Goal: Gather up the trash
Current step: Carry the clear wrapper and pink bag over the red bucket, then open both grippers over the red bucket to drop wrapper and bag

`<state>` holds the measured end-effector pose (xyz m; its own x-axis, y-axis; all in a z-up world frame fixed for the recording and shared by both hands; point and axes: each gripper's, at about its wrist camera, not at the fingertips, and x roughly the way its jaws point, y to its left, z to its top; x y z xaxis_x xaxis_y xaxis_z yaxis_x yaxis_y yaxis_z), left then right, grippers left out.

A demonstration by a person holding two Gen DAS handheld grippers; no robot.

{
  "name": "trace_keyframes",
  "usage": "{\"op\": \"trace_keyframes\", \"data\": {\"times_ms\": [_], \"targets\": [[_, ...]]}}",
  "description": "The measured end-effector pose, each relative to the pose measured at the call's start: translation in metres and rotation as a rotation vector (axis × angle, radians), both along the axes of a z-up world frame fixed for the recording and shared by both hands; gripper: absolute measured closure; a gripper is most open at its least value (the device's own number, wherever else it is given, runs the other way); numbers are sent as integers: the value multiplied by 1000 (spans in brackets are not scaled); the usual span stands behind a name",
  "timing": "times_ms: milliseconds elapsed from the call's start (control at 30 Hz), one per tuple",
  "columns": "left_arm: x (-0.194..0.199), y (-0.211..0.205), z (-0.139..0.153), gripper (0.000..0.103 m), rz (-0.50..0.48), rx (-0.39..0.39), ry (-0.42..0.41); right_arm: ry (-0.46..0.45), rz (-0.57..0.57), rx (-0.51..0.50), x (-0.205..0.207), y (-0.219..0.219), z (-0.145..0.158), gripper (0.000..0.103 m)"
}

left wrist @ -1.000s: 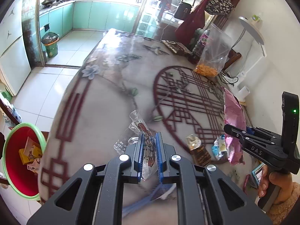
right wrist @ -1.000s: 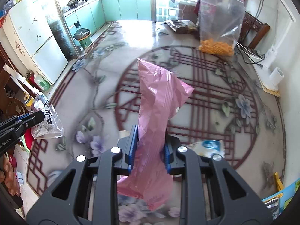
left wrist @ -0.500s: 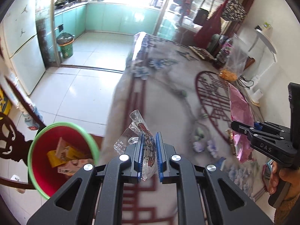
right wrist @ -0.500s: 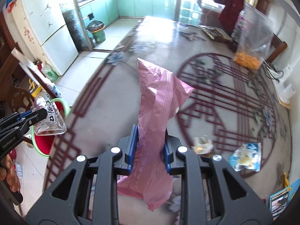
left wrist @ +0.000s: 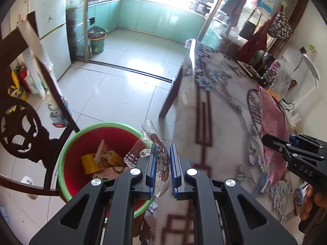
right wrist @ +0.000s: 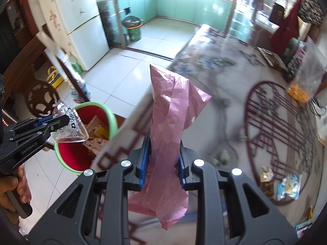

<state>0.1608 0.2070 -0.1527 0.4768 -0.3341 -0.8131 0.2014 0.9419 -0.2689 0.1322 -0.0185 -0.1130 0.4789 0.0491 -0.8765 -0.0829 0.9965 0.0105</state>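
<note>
**Two limp wrappers, both pinched, one almost over the bin**

The left gripper (left wrist: 163,159) is pressed together on a clear crinkly plastic wrapper with red print (left wrist: 155,143), which sticks up between the blue pads. In the left wrist view the round red bin with a green rim (left wrist: 67,149) sits at about 9 o'clock from the fingertips, close by, already holding yellow and tan packets. In the right wrist view the wrapper hangs partly over the bin's rim.

The right gripper (right wrist: 162,153) pinches a tall crumpled pink plastic bag (right wrist: 169,110) around its middle, above the glossy floral-patterned table (right wrist: 235,110); the bin lies at about 9 o'clock from it, well apart.

Both pieces look weightless, soft and slick. They will likely flop, cling to the pads and drift when released, so a release low over the bin's mouth seems wise. The mid-body pinch suits the bag; its loose ends may snag the rim.

More wrappers (right wrist: 288,185) lie on the table at about 3 o'clock from the right gripper.
</note>
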Motion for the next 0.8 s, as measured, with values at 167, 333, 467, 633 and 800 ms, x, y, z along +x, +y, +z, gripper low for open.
{"op": "trace_keyframes", "data": {"times_ms": [167, 333, 467, 633, 800], "targets": [[2, 28, -8, 93, 60, 19, 14, 22, 76, 5, 12, 38, -8, 79], [3, 54, -20, 93, 114, 30, 42, 68, 153, 21, 22, 71, -20, 79], [7, 67, -28, 93, 137, 33, 57, 104, 211, 42, 22, 94, -30, 79], [11, 77, -35, 93, 151, 34, 74, 151, 256, 67, 26, 114, -43, 79], [16, 82, -41, 93, 158, 33, 89, 174, 281, 72, 31, 124, -49, 79]]}}
